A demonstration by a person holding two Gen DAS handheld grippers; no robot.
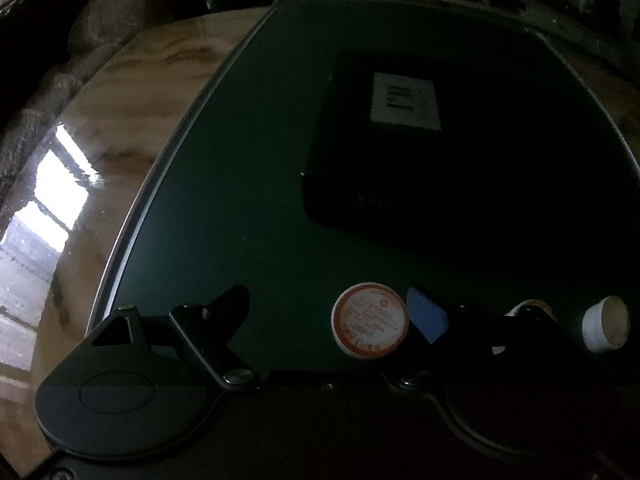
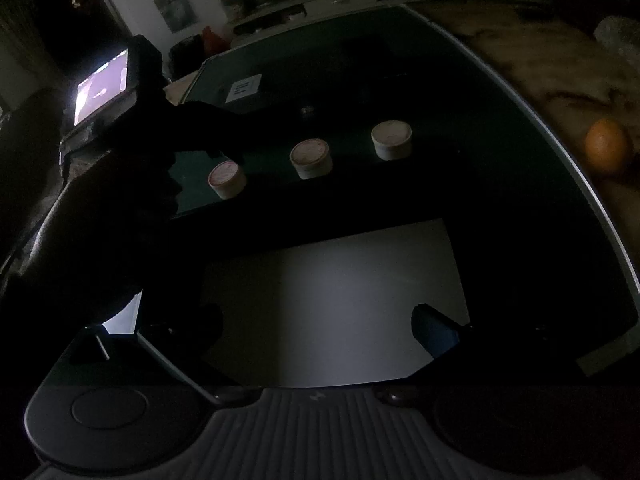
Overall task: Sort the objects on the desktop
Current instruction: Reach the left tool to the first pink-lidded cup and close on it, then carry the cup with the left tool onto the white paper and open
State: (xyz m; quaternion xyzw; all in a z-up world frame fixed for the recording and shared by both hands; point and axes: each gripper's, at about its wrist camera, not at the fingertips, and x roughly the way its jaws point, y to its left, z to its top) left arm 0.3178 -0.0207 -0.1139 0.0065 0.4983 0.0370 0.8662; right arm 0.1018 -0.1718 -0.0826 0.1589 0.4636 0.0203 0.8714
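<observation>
Left gripper [image 1: 328, 312] released around an orange-rimmed cup [image 1: 370, 319], its lid print unreadable; right gripper [image 2: 320, 324] released.

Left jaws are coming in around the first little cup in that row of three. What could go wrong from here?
1. The cup sits off-centre, near the blue-padded finger; the left gripper could shove or tip it while closing.
2. The middle cup stands close beside it and might get bumped.
3. The scene is very dark, so contact is hard to judge; the far finger looks clear of the cup.
</observation>
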